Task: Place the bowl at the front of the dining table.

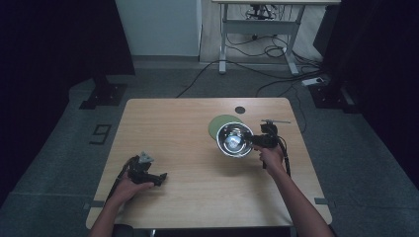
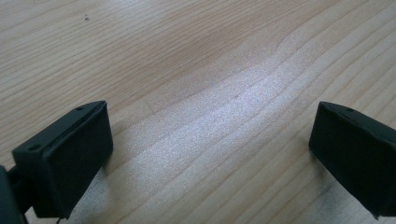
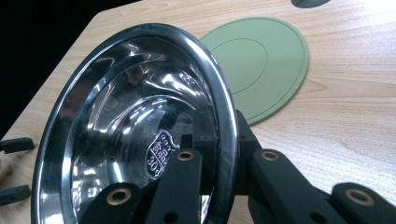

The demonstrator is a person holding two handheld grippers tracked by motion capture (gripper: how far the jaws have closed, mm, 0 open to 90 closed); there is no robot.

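I'm pinching the steel bowl's slick, stiff rim with my right gripper, green mat at one o'clock; left gripper is resting released on the bench.

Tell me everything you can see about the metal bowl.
The bowl is shiny, mirror-like steel with a rolled rim and a stamped mark inside reading 304. It looks empty. The right claw is shut on its rim, one jaw inside and one outside, holding it tilted beside the green mat, near the table's right side.
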